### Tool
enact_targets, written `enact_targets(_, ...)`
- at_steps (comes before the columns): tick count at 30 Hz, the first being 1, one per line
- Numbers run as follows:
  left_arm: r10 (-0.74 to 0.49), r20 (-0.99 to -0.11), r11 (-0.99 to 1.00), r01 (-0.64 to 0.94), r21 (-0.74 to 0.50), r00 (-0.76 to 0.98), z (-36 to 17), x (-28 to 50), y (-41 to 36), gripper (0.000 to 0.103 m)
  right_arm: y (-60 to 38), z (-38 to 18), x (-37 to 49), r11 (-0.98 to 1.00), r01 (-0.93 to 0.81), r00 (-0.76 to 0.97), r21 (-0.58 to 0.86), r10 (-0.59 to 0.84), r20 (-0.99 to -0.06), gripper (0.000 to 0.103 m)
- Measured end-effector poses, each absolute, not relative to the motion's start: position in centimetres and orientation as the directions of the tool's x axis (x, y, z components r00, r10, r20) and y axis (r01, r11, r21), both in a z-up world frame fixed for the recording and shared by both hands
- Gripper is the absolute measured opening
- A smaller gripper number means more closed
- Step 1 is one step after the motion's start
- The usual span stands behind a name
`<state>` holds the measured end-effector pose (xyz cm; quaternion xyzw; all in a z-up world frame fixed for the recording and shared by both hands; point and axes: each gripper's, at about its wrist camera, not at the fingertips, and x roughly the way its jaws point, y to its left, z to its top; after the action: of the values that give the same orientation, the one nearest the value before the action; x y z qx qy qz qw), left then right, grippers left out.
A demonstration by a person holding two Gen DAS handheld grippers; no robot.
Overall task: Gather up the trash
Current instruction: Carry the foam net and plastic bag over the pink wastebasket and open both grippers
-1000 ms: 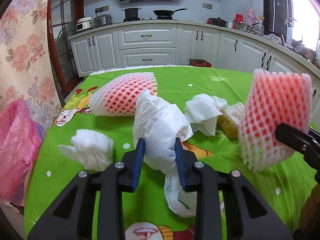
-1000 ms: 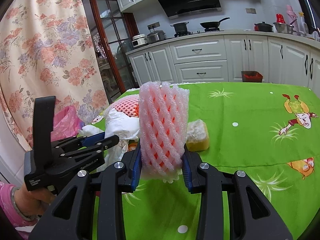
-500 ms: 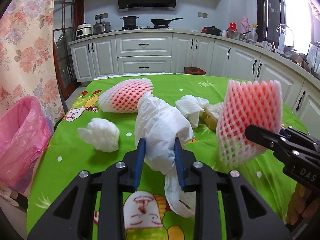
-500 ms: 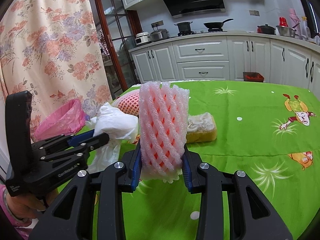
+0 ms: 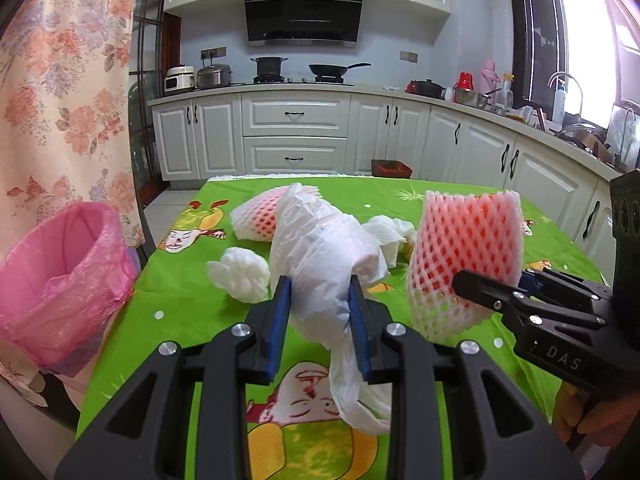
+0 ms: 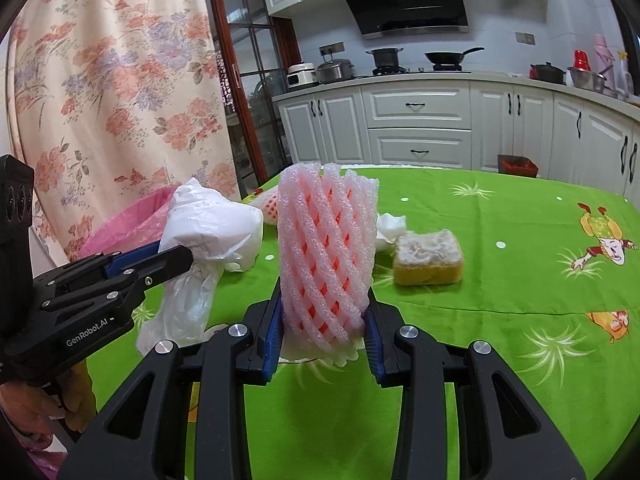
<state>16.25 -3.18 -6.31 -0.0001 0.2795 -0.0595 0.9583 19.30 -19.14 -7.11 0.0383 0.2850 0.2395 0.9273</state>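
Both loads are featherweight and squashy, so the grip only needs to pinch, not clamp. Left gripper (image 5: 320,312) has its blue pads closed tight on the crumpled white thin plastic bag (image 5: 320,256); hold is around the bunched middle, a loose tail hangs below toward 6 o'clock, and the film looks slick, so I'd judge it could creep out if swung hard. Right gripper (image 6: 324,320) is pinched on the pink-white foam mesh fruit sleeve (image 6: 326,248) near its lower end, sleeve standing upright between the pads; the foam is springy and compresses, good friction, low slip risk, but the tall free top may wobble. Both items are lifted clear of the green cartoon-print tablecloth (image 6: 520,280). In the left view the pink-lined waste bin (image 5: 60,272) sits at 9 o'clock, off the table's edge; that looks like the drop target, and neither load is over it yet. Still on the table: a second pink foam mesh sleeve (image 5: 256,220) at 12 o'clock behind the bag, a small white crumpled tissue ball (image 5: 240,276) at 10 o'clock, another wad of white paper (image 5: 390,232) at 1 o'clock, and a yellow sponge block with a pale top (image 6: 428,256) at 2 o'clock in the right view. For the tissues, pinch the bulk centre; for the sponge, take it across the short sides.
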Motion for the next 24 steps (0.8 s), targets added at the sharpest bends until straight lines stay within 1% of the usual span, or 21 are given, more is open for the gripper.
enact_targets(11,-0.070,-0.499,0.997,0.044,-0.064,0.864,-5.5,14.1,0.9,0.028,-15.2,-5.8,18.9,0.860,-0.487,0.705,0.149,0.488,-0.514,0.034)
enact_targets(24,0.069,-0.451,0.990,-0.116,-0.079,0.890,-4.0,11.1,8.9,0.028,-7.0,-4.3,19.2,0.779,-0.621,0.646,0.082,0.569,-0.509,0.034)
